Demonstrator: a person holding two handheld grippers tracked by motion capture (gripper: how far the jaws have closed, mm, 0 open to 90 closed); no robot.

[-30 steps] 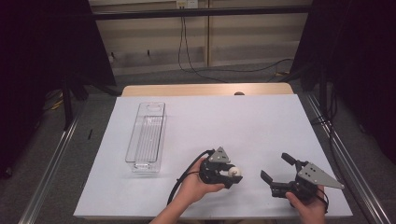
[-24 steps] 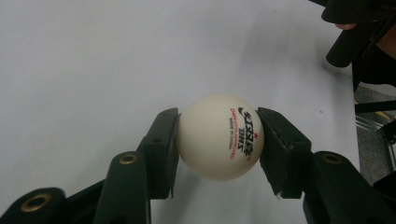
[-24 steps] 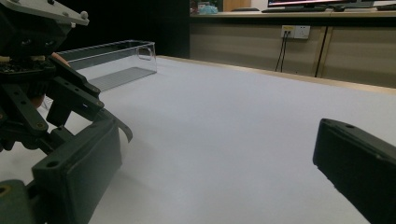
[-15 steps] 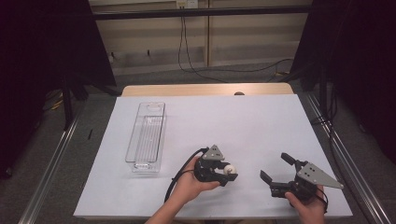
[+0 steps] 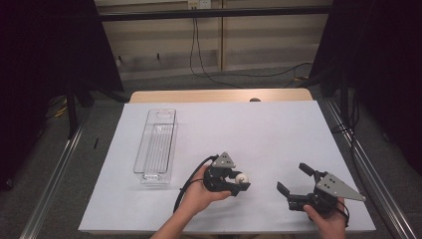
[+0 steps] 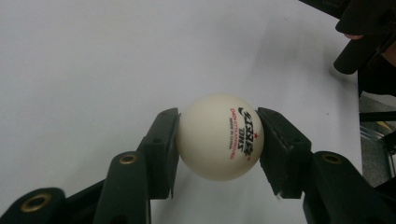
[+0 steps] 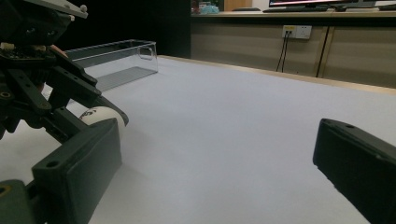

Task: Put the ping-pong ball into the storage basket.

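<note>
Ball [image 6: 219, 136], white ping-pong type, clamped between left gripper [image 5: 238, 184] pads, at about 6 o'clock on white table sheet [image 5: 259, 129]. Clear tray [image 5: 156, 145] lies at roughly 9 o'clock of gripper, well apart, empty. Likely step: carry ball to tray. Do it well: keep squeeze gentle, ball light and slippery; lift clear of near wall, lower inside before release. Right gripper [image 5: 294, 183] at 3 o'clock of left one, jaws spread wide, holding nothing, resting low near table
</note>
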